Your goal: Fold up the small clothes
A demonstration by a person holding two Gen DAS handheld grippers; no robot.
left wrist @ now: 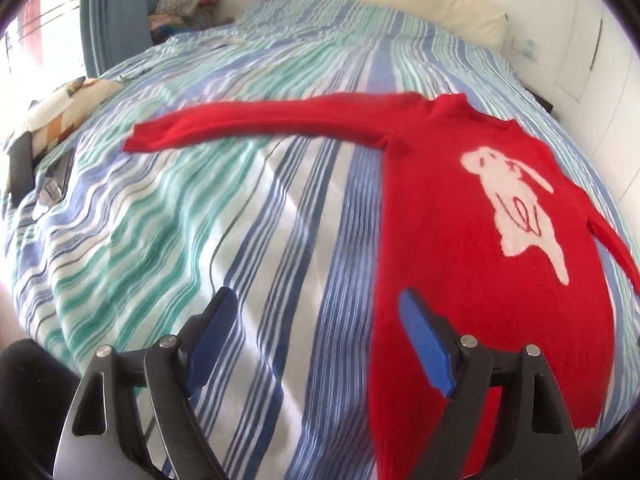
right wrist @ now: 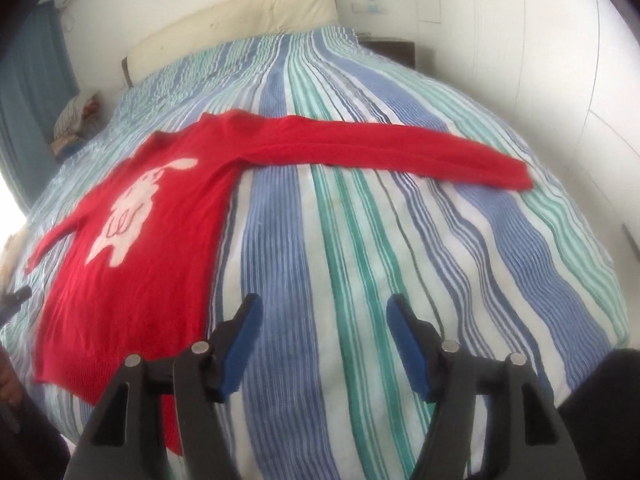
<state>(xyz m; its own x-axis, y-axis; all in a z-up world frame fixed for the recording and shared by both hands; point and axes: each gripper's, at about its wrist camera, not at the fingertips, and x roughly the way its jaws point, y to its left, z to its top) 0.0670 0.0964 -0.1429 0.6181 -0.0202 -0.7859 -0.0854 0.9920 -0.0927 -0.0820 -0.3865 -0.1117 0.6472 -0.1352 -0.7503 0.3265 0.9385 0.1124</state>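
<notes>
On the striped bed (left wrist: 248,216), a red sweater (left wrist: 472,240) lies flat, front up w/ a white rabbit figure (left wrist: 516,204) showing. Collar end points toward the cream headboard (left wrist: 400,4), hem toward the fingers, so body's long axis runs near-to-far. Sleeves spread crosswise: one stretches straight out ahead of the left gripper (left wrist: 318,308), cuff well past its left finger; in the right wrist view the other sleeve reaches ahead of the right gripper (right wrist: 324,316) and ends beyond its right finger.

Left gripper: fingers (left wrist: 424,344) apart, holding nothing. Its right finger sits over the sweater's hem-side edge, left finger over bare bedding; touching or just above, can't tell, view is blurred.

Right gripper: fingers (right wrist: 240,344) apart too, holding nothing, both over striped bedding. Sweater body lies to the left of its left finger, w/ the hem corner running under that finger's base, approx.

A curtain (left wrist: 108,12) hangs beyond the bed, far left.
</notes>
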